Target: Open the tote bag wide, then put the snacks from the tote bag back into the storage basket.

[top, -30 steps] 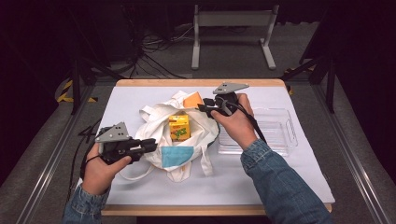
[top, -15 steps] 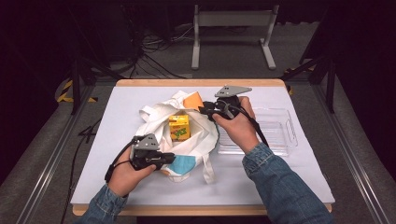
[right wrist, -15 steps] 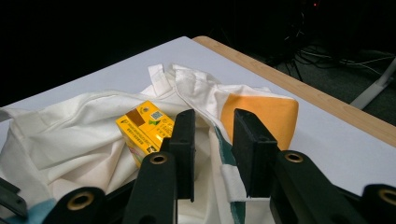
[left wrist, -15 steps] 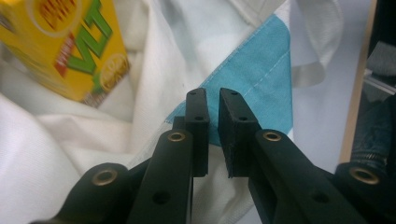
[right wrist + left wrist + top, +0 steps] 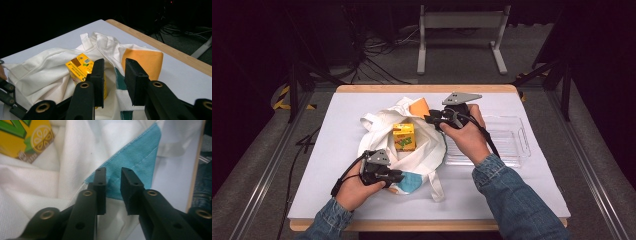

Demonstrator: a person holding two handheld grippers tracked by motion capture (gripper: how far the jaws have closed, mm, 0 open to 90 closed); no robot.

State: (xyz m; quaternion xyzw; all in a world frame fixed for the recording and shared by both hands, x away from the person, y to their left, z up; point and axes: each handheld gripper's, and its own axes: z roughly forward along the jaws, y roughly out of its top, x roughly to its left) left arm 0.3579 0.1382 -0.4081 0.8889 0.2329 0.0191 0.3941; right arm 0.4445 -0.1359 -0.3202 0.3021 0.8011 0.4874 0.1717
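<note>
Down at the near edge of the white cloth bag (image 5: 412, 145), the left gripper (image 5: 113, 176) has just been opening; its jaws stand slightly apart over the bag's blue patch (image 5: 136, 160), unclamped. Opposite, the right gripper (image 5: 113, 66) stands apart over the far rim. Inside sits a yellow juice carton (image 5: 404, 136), on the table (image 5: 337, 130).

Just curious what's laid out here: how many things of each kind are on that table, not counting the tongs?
White cloth bag with orange and blue patches: 1
Yellow drink carton: 1
Clear plastic tray: 1
Total: 3
</note>
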